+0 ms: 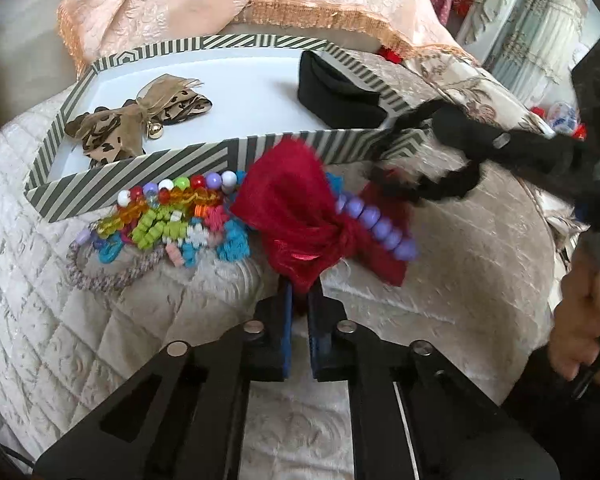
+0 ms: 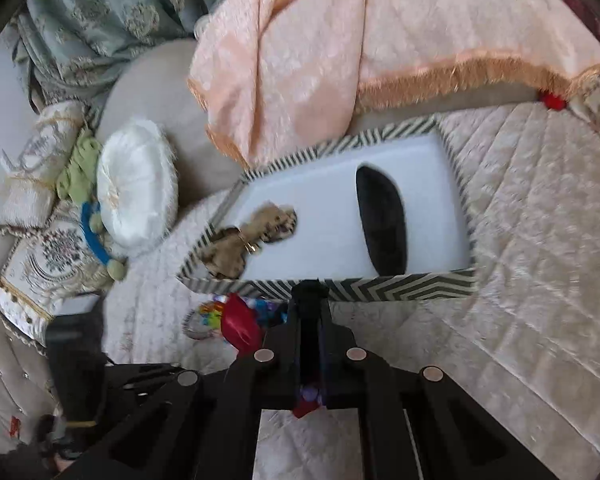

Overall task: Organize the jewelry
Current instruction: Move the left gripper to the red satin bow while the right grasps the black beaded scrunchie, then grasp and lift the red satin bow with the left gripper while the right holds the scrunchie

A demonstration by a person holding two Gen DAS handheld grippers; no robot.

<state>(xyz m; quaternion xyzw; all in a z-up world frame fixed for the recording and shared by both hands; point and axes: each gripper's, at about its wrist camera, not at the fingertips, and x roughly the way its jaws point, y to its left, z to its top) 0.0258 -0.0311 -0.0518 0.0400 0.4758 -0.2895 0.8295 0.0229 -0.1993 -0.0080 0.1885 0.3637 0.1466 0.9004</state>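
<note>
On the quilted bed [image 1: 80, 320] I see the striped tray [image 1: 120, 176], holding a leopard bow [image 1: 140, 120] and a black pouch [image 1: 340, 96]. My left gripper [image 1: 299, 292] is closed on the red bow [image 1: 292, 208] just before the tray, beside colourful beads [image 1: 172, 216]. My right gripper [image 2: 311, 296] is closed on a black scrunchie [image 1: 440, 184].

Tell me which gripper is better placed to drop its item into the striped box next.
Right, probably. The right gripper, shut on the black scrunchie, is at the striped box wall. The left gripper grips the red bow lower down.
</note>
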